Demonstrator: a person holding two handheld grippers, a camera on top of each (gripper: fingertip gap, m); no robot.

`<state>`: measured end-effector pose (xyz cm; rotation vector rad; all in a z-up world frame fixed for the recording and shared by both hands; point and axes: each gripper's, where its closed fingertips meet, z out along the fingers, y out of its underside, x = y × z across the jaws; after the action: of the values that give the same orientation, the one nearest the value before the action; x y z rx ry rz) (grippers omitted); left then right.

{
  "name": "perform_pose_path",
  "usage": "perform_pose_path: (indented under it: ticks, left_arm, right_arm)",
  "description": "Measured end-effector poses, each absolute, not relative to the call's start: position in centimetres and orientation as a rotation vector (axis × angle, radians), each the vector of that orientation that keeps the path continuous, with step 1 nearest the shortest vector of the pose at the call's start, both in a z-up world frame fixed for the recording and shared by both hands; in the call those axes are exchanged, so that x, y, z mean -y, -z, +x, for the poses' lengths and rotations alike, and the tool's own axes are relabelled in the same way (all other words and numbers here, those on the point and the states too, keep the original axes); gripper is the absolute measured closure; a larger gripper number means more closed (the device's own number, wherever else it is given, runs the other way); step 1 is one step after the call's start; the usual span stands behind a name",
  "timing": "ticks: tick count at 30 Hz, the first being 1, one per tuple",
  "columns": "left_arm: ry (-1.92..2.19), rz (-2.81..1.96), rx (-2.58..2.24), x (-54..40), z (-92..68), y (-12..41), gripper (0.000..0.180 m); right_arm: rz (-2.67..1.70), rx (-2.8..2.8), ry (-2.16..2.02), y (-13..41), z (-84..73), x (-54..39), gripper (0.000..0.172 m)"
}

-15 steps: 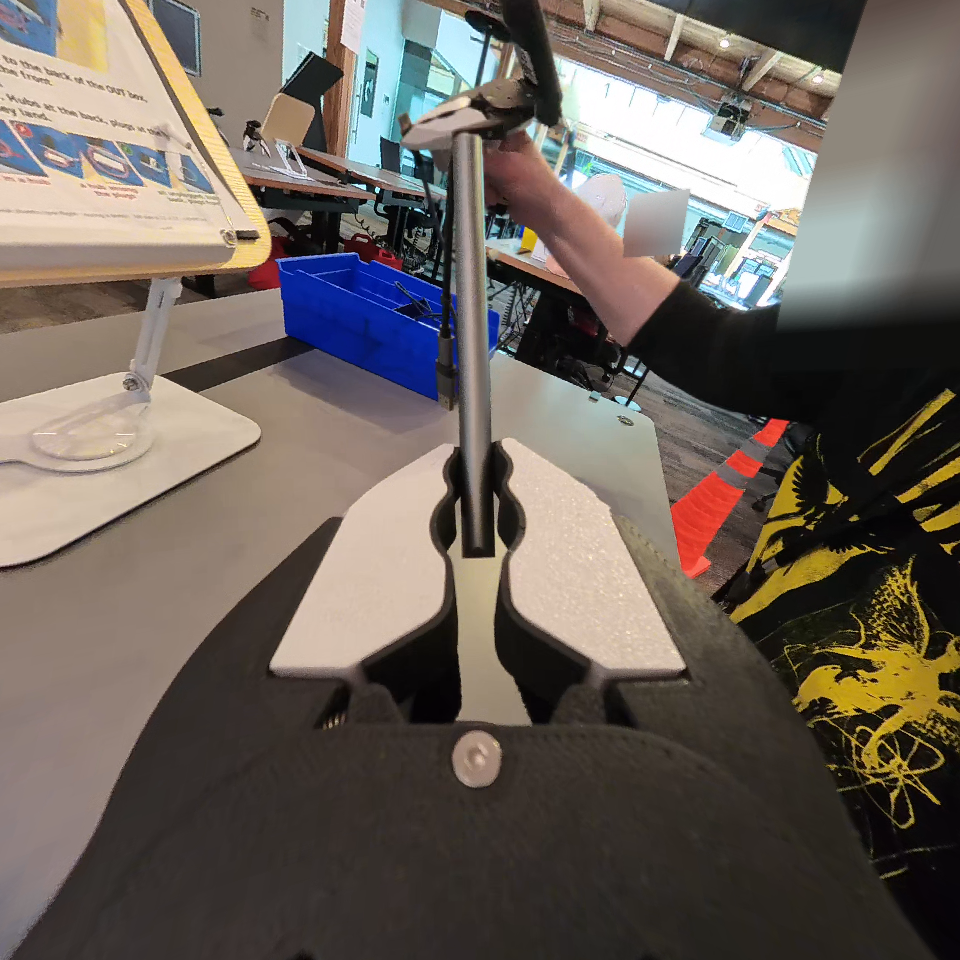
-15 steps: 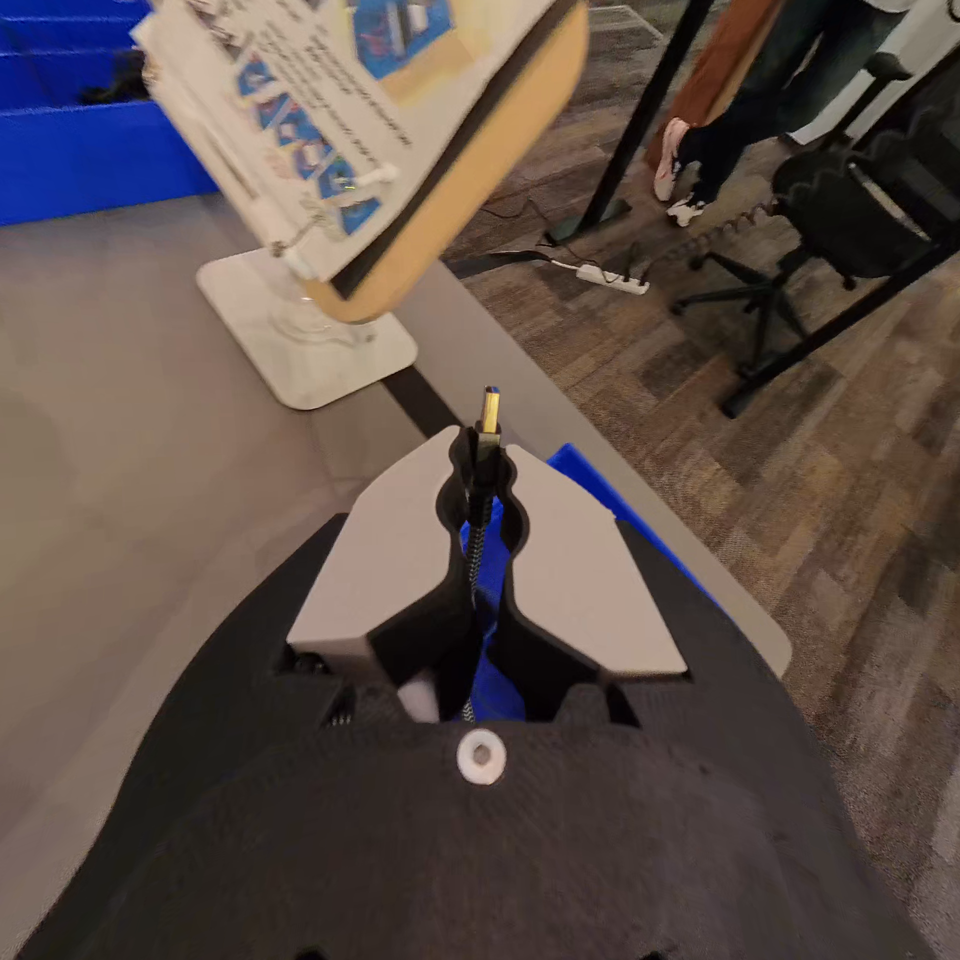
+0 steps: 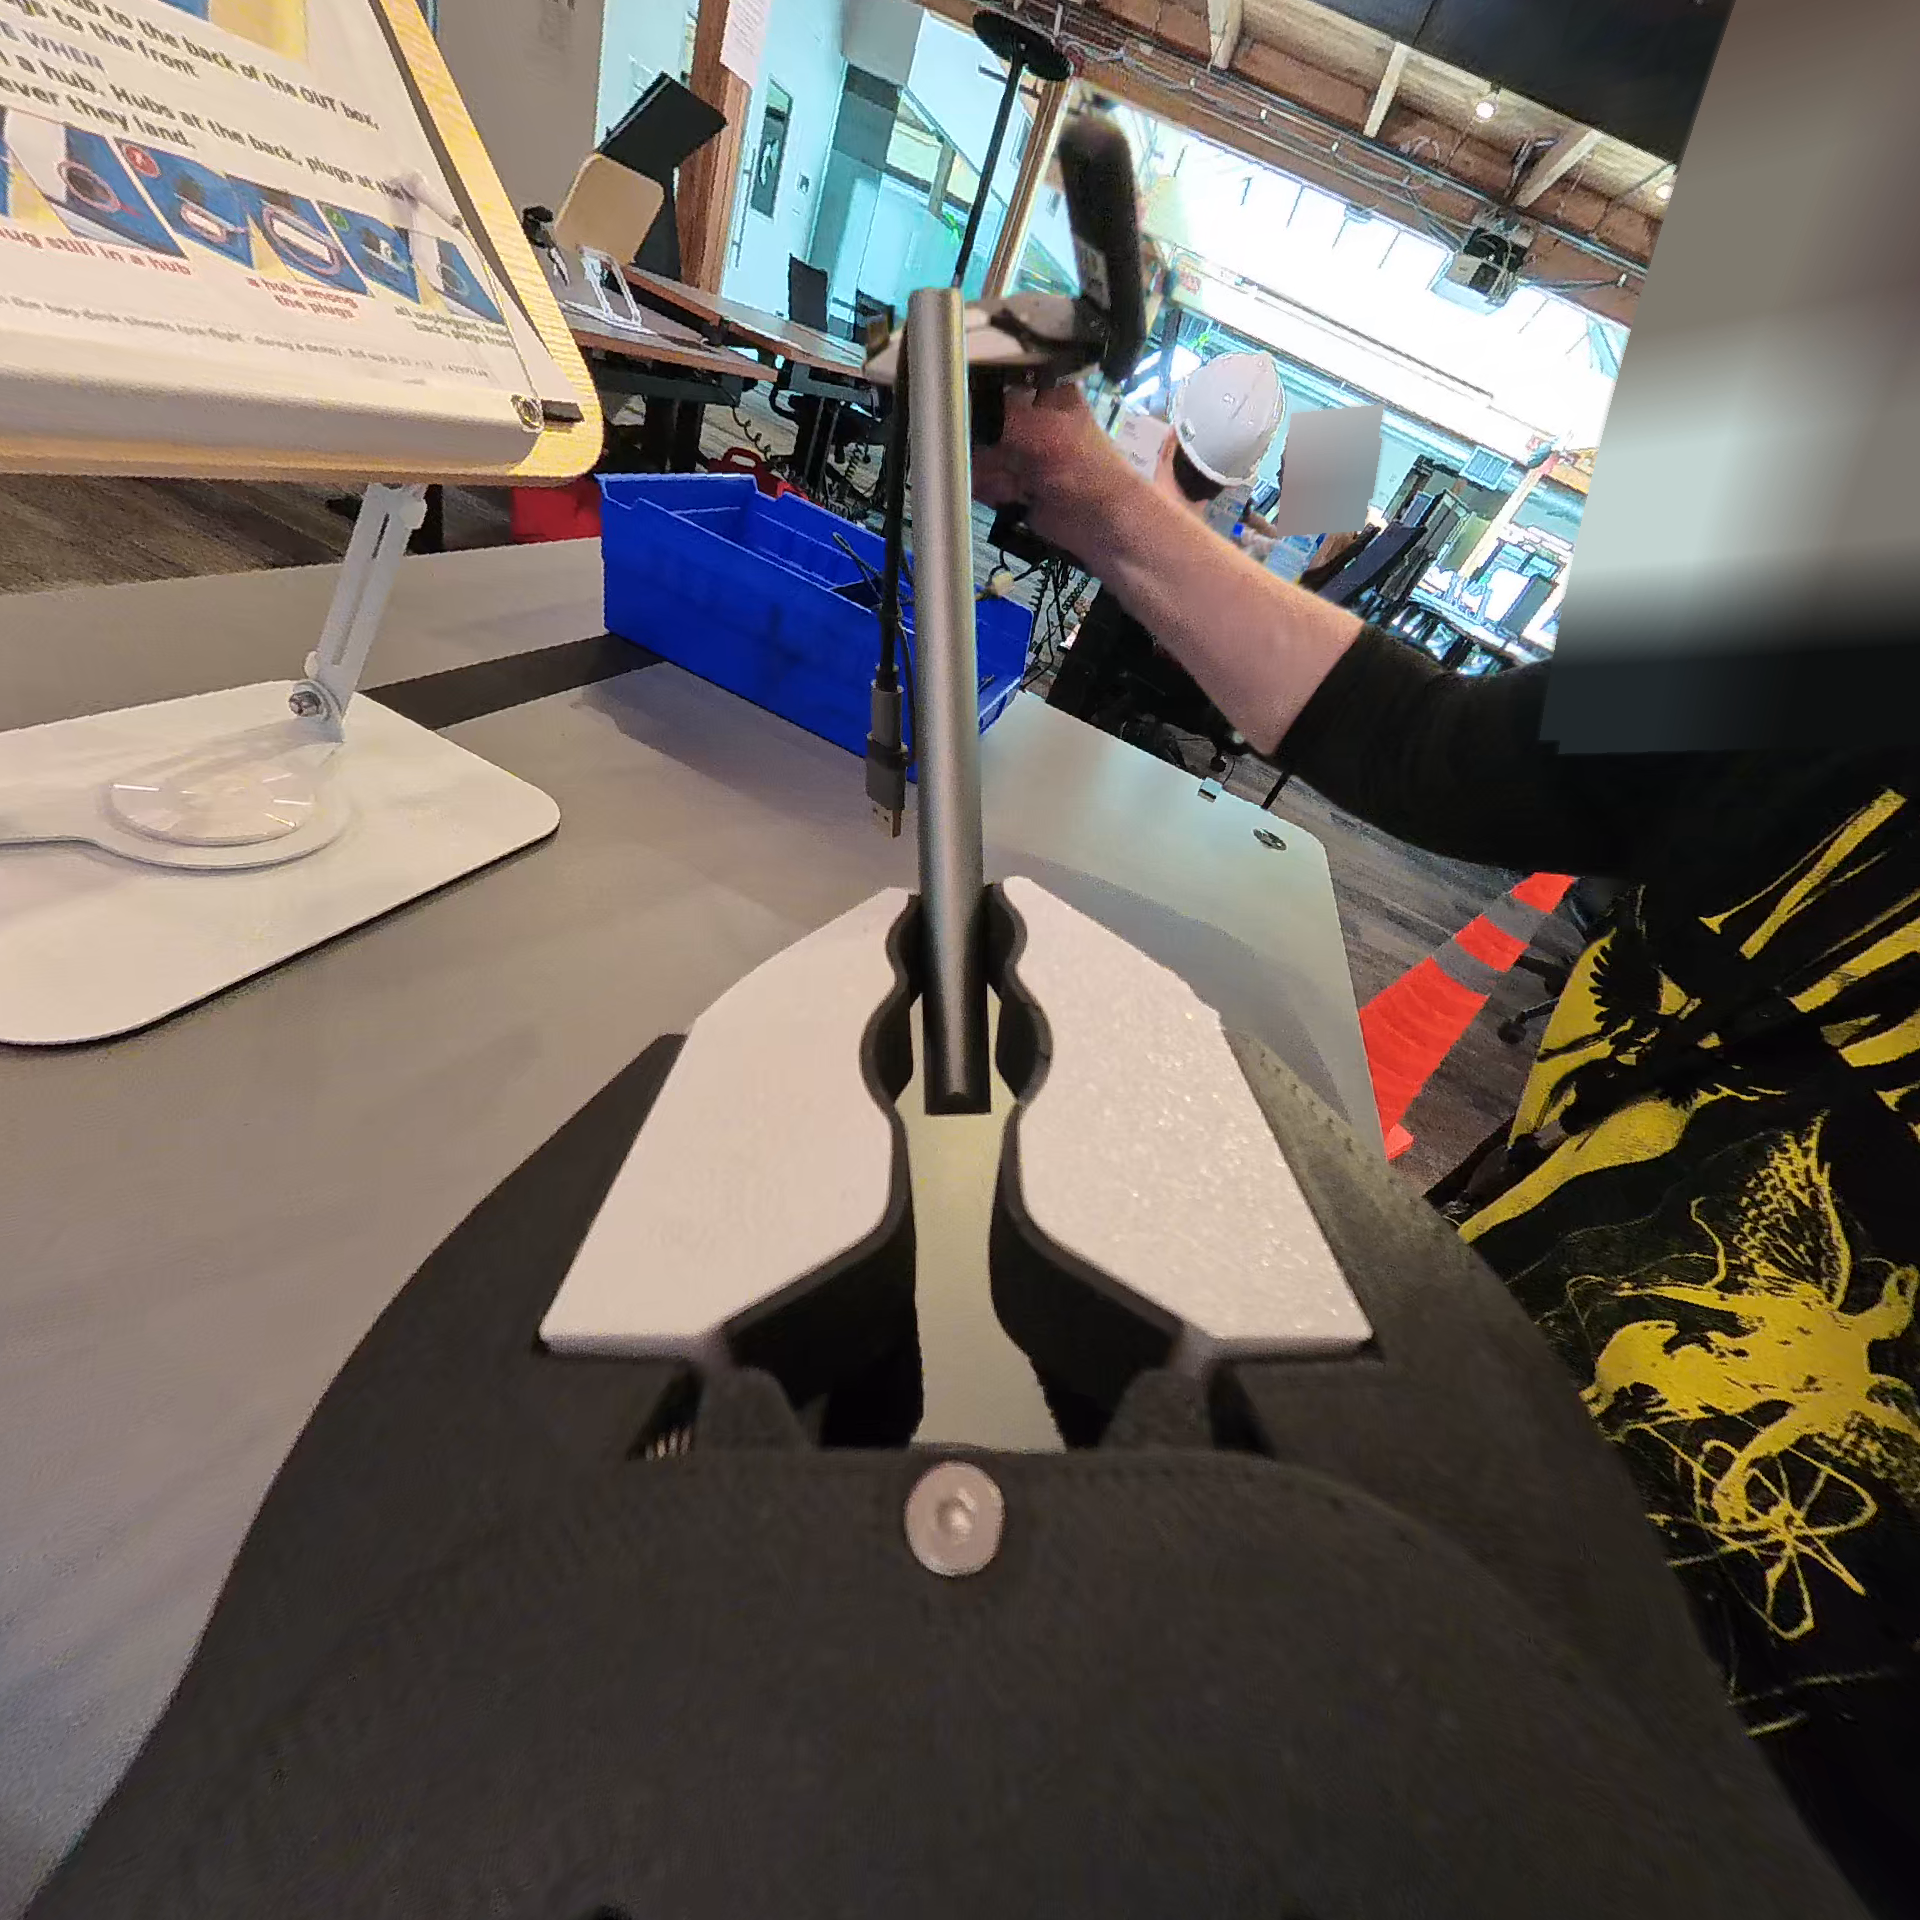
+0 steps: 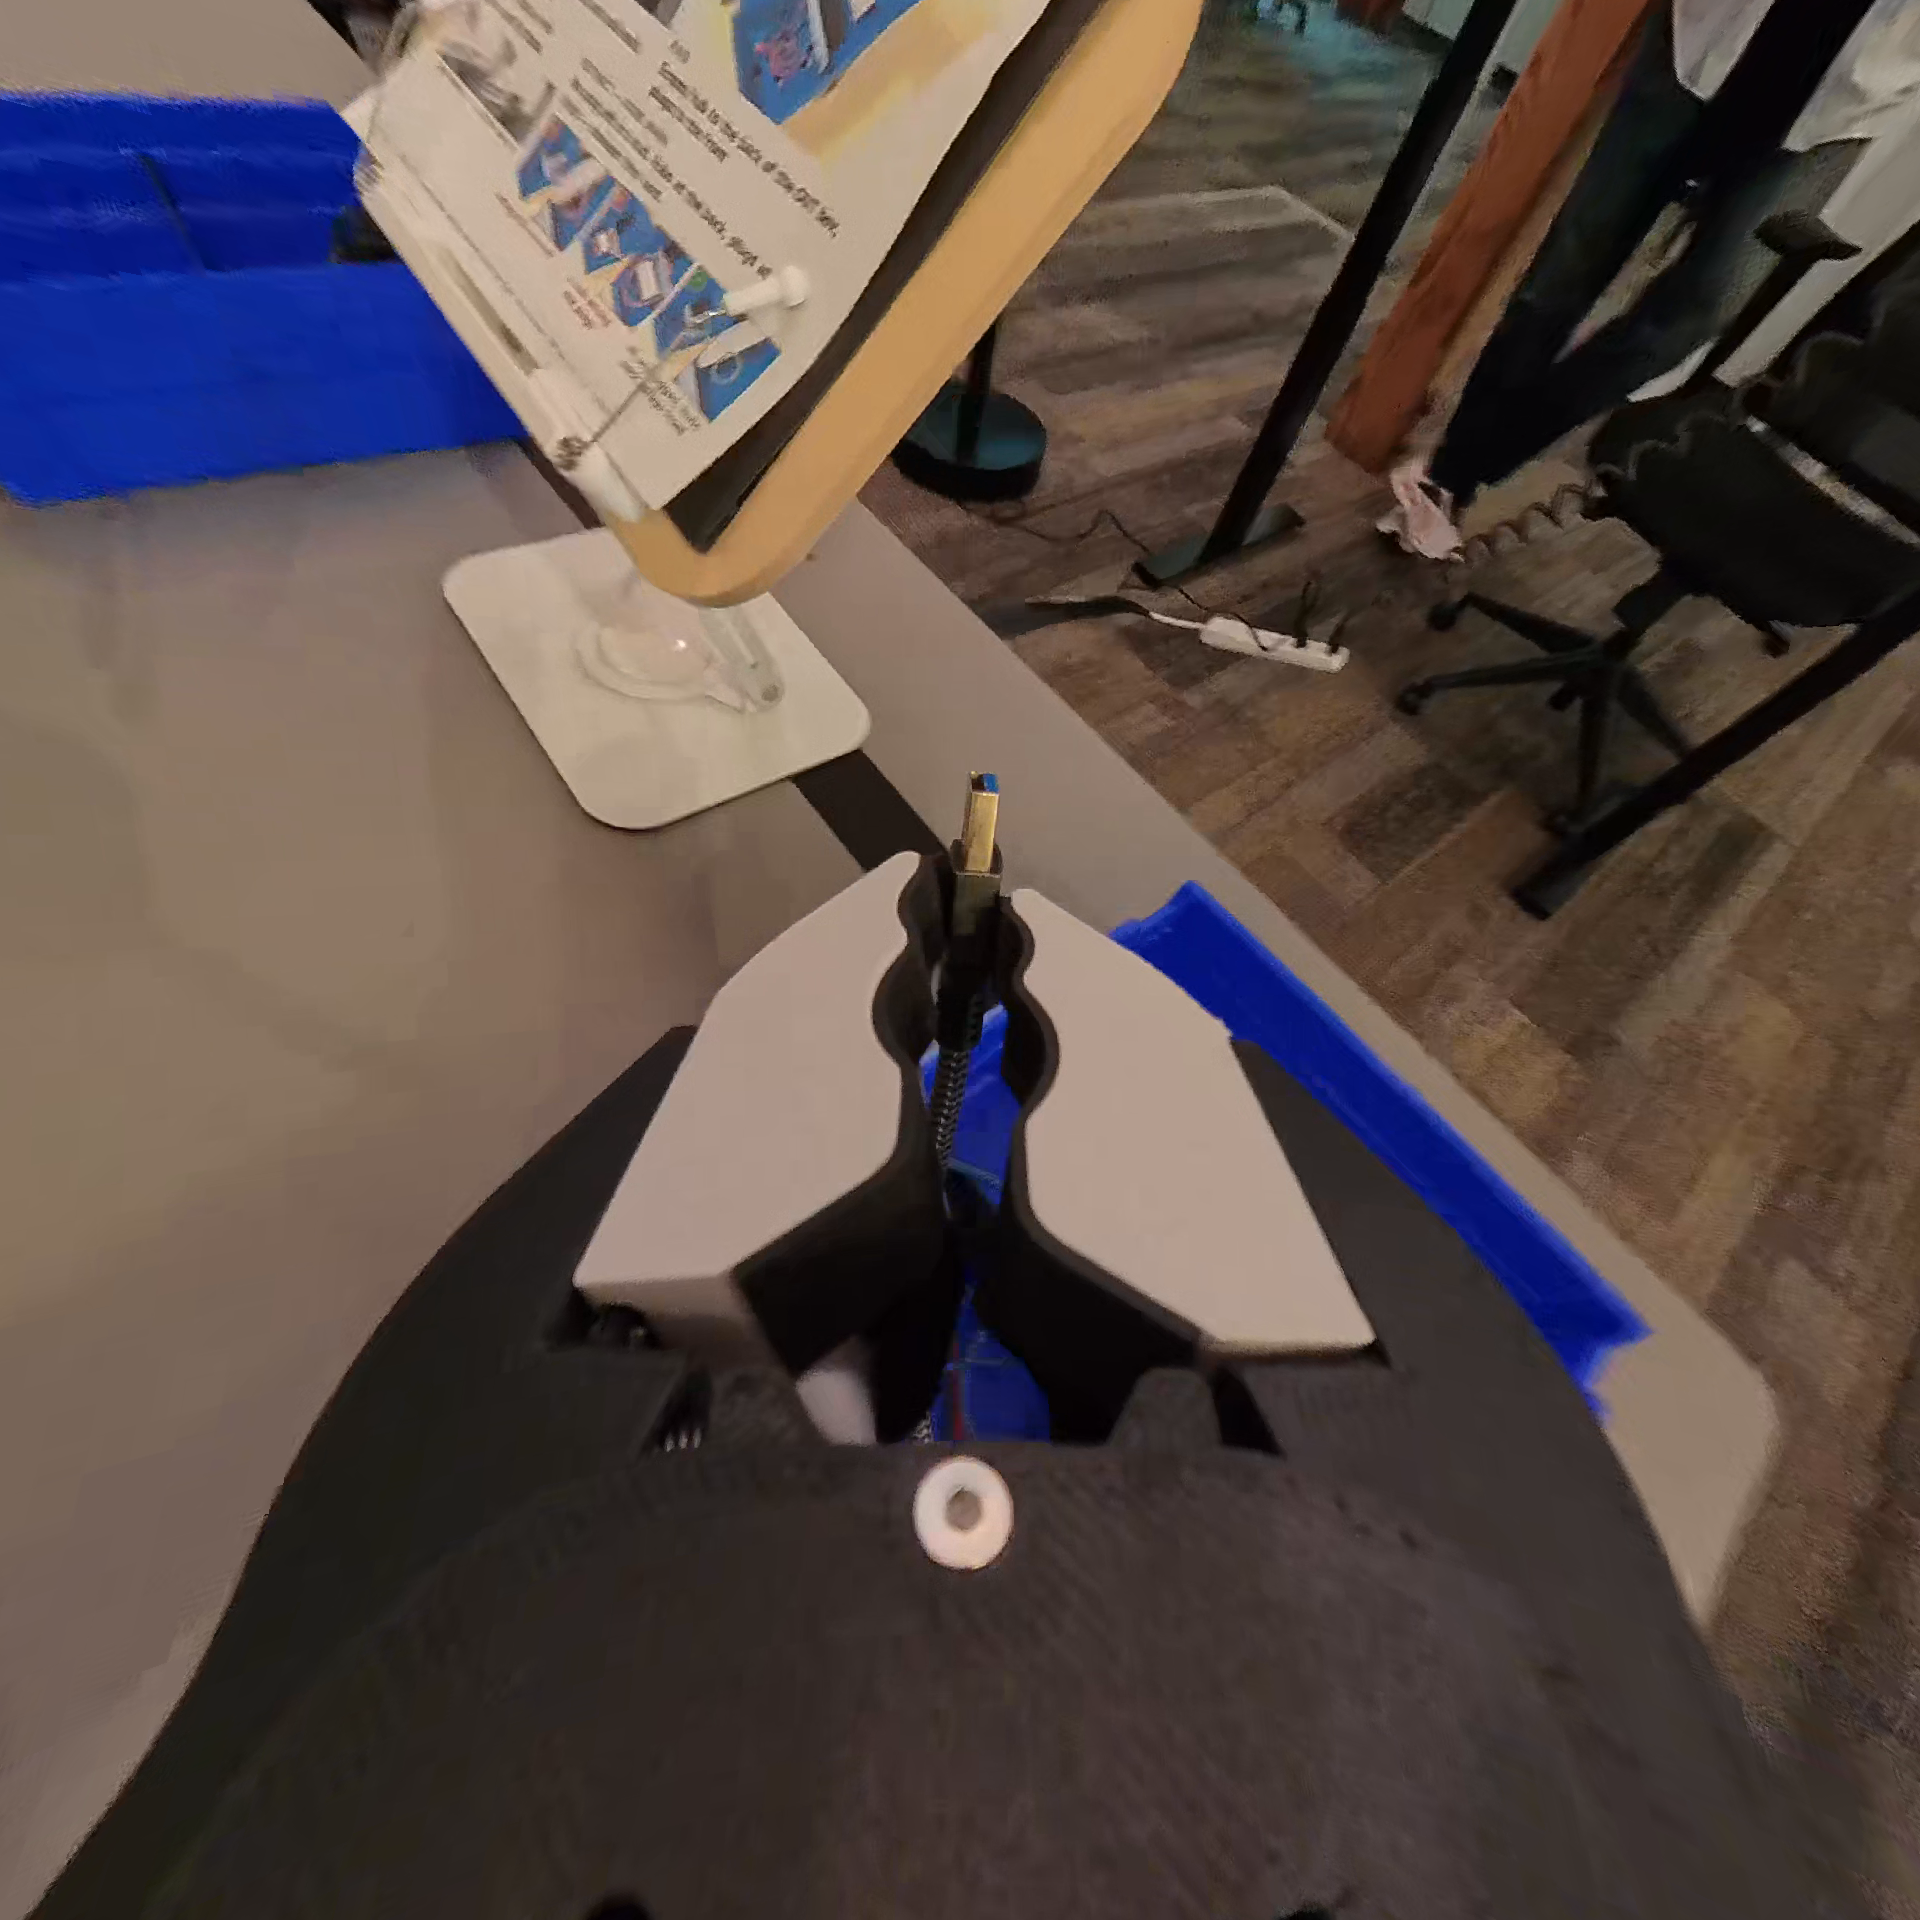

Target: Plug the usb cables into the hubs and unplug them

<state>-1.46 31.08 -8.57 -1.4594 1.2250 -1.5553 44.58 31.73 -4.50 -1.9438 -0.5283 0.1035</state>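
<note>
Claws first, since both are loaded. By the left claw a long grey hub is clamped near its lower end, the dark pads pressed against its two sides, so that the bar rises away from the claw almost upright, leaning slightly. By the right claw a usb cable with a braided black jacket is pinched just behind its plug, whose gold metal shell sticks out past the fingertips along the line of the fingers.

Seen from the left wrist, the right claw is found at the far, upper end of the hub, carried by the person's hand above the grey desk, with a blue bin behind. Whether plug and hub touch there cannot be told.

The deciding relation is judged to be one of axes: the hub's long axis runs from the left claw up towards the right one, and the plug's axis follows the right claw's fingers. The port faces are not visible, so the plug probably has to be turned square to whichever face carries them before it is pushed in. The right hand is the one nearer that end, with the left serving as a brace.

Beside the hub a second short lead with a grey connector hangs loose.
</note>
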Motion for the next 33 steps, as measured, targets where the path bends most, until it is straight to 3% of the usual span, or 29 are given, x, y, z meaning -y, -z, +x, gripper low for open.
perform_pose_path:
  ticks: [10, 16, 29, 33]
  left_arm:
    - [1.534, -1.459, -1.26, -30.4, -1.0, 8.7, 0.17]
    - [1.549, -1.462, -1.27, -30.0, -0.7, 9.1, 0.17]
    - [1.558, -1.436, -1.27, -29.6, -0.7, 8.4, 0.169]
    - [1.553, -1.422, -1.278, -29.3, -0.7, 7.8, 0.169]
  right_arm:
    - [-1.931, 0.277, -0.348, 13.0, 44.1, -30.4, 0.162]
    - [-1.761, 0.137, -0.4, 11.9, 44.3, -29.6, 0.163]
    - [-2.355, -0.242, -0.231, 19.7, 49.1, -25.1, 0.16]
    - [-2.676, -0.261, 0.073, 23.7, 52.2, -23.3, 0.153]
